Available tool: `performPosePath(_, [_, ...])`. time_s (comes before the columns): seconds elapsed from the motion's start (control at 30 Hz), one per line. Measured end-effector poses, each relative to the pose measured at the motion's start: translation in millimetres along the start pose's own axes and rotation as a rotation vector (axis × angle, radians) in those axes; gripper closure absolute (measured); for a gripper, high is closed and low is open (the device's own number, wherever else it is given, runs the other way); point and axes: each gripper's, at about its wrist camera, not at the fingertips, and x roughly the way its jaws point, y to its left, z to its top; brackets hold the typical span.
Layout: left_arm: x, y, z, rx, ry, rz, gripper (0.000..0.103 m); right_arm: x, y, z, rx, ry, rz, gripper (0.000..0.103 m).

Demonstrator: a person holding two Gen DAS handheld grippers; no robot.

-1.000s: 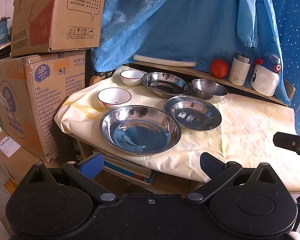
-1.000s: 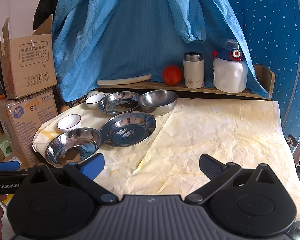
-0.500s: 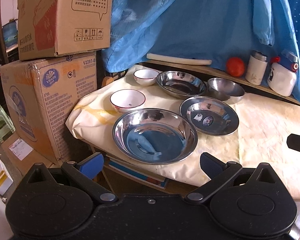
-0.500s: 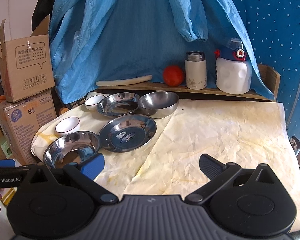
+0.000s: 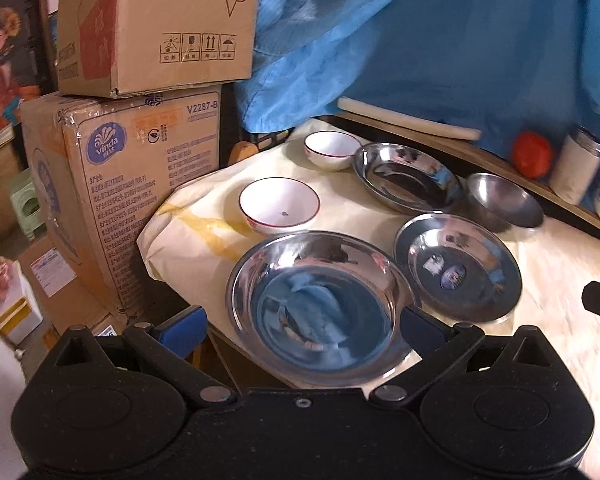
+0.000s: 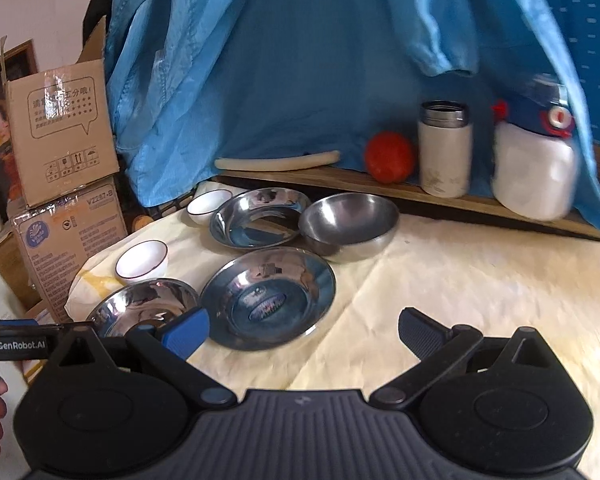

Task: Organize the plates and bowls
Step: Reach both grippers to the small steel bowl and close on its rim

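Observation:
On the cream-covered table (image 5: 560,264) lie three steel plates: a large near one (image 5: 320,304), a smaller one with a sticker (image 5: 458,266) and a far one (image 5: 408,176). A steel bowl (image 5: 504,204) sits behind them. Two white bowls with red rims, the near one (image 5: 279,205) and the far one (image 5: 331,149), stand at the left. My left gripper (image 5: 300,326) is open, its fingers straddling the near plate's front part. My right gripper (image 6: 304,330) is open over the table, just in front of the sticker plate (image 6: 268,298), with the steel bowl (image 6: 348,226) beyond.
Stacked cardboard boxes (image 5: 132,160) stand left of the table. A wooden shelf (image 6: 440,198) at the back holds a red tomato (image 6: 390,156), a white flask (image 6: 444,148), a white jug (image 6: 534,164) and a pale stick (image 6: 276,162). Blue cloth (image 6: 320,60) hangs behind.
Both grippers have moved forward toward the dishes. The left one has closed in on the large near plate, the right one on the sticker plate. The dishes have not moved.

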Motion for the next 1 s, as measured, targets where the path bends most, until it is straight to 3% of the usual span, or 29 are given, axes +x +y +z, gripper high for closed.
performPosePath(0.3, [18.2,-30.9,43.5,-0.03,0.0,0.02,0.001,37.8,-23.1,33.3,-0.085,0.062,0.122,0.0])
performPosePath(0.43, [34.2,-42.0,70.9,-0.008,0.014,-0.032,0.001,54.1,-24.7,46.9,-0.105,0.082,0.172,0.0])
performPosePath(0.63, [74.4,-49.7,114.5,0.022,0.047,-0.174,0.001,83.9,-19.9,73.8,-0.142,0.091,0.232,0.0])
performPosePath(0.87, [137.7,-51.9,151.2,0.066,0.128,-0.266,0.001,134.7,-15.0,109.6,-0.204,0.124,0.229,0.0])
performPosePath(1.0, [166.6,-46.9,159.1,0.052,0.172,-0.31,0.001,163.3,-15.6,128.3,-0.178,0.152,0.246,0.0])
